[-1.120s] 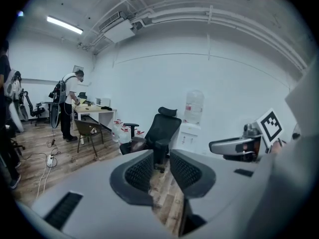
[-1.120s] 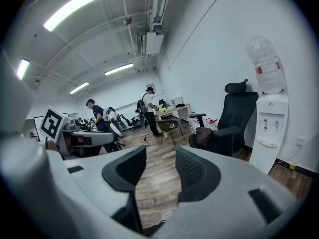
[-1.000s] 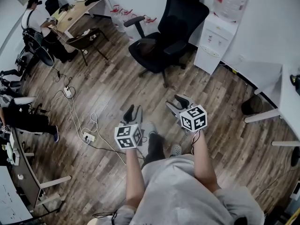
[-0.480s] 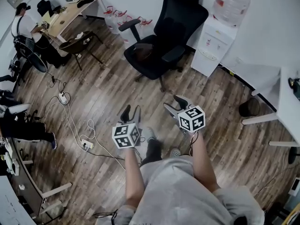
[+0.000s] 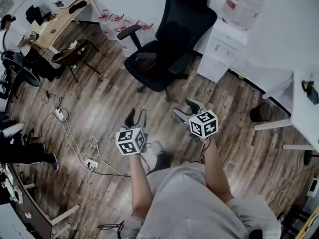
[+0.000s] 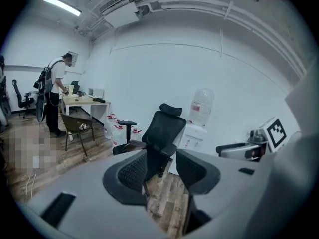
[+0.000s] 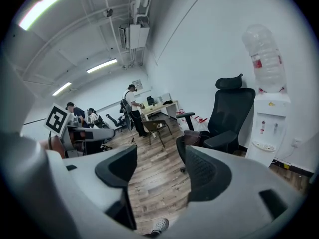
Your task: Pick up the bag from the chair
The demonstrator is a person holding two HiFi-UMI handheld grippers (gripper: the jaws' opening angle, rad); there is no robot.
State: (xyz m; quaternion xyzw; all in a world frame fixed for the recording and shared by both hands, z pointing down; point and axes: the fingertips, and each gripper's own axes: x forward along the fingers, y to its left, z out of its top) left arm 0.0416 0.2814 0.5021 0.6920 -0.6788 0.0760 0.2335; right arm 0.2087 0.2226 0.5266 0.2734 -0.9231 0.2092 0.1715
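A wooden floor is spread across most of the head view. A black office chair is set in the upper middle of that frame, against the white wall. A white water dispenser is placed just to its right, and a large bottle is carried on top of it. A light wooden desk is seen in the upper left corner, with a small brown chair near it.

The bag, dark brown, is found lying on the seat of the office chair; in the right gripper view it is seen at centre right, beside the armrest.

The left gripper and the right gripper are held out side by side at the centre of the head view, well short of the chair. The jaws of both have just been opening. They are set apart, and only floor and the distant chair are seen between them; nothing is gripped.
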